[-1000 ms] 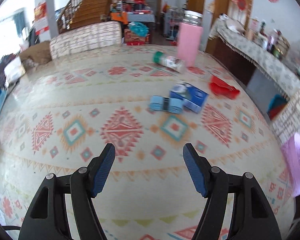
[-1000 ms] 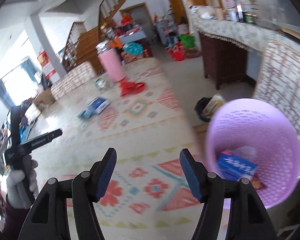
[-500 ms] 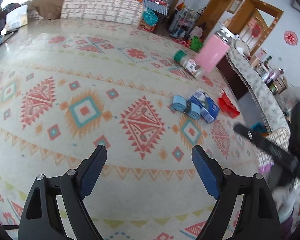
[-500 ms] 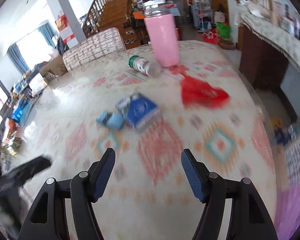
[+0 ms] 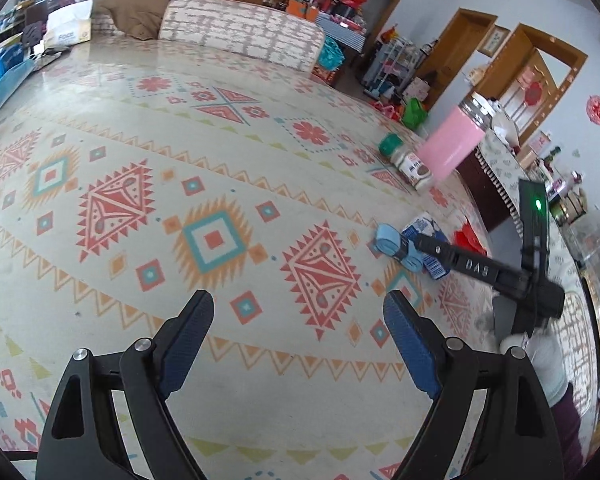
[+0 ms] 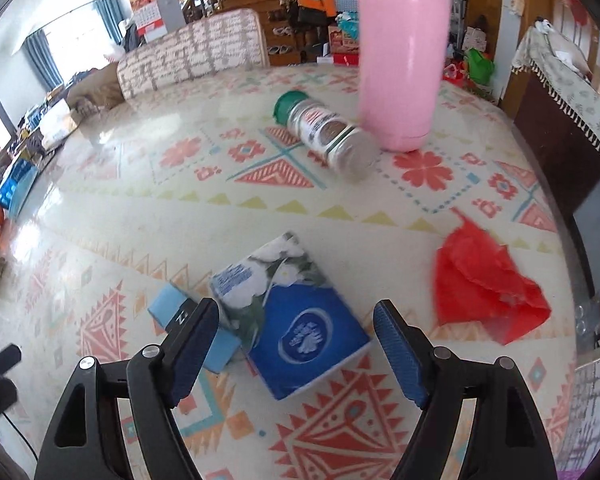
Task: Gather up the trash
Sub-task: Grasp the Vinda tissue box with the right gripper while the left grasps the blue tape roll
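Note:
Trash lies on the patterned tablecloth (image 6: 100, 184): a blue tissue pack (image 6: 300, 332), a light blue small pack (image 6: 166, 306) touching its left side, a crumpled red plastic bag (image 6: 484, 276) and a green-lidded spice jar (image 6: 324, 132) on its side. My right gripper (image 6: 296, 312) hovers just above the tissue pack, jaws opening, and the pack shows between its fingers untouched. In the left wrist view, the right gripper (image 5: 424, 242) reaches over the tissue pack (image 5: 430, 228) and light blue pack (image 5: 388, 240). My left gripper (image 5: 300, 304) is open and empty over bare cloth, left of the trash.
A tall pink tumbler (image 6: 400, 60) stands upright behind the jar. A patterned chair back (image 6: 196, 52) rises at the far table edge. A dark cabinet with a lace cloth (image 6: 560, 80) stands beyond the right edge. A gloved hand (image 5: 540, 356) carries the right gripper.
The right gripper swung from the purple basket to above the tissue pack, its jaws widening. The left gripper rolled and opened wider; the right gripper came into its view.

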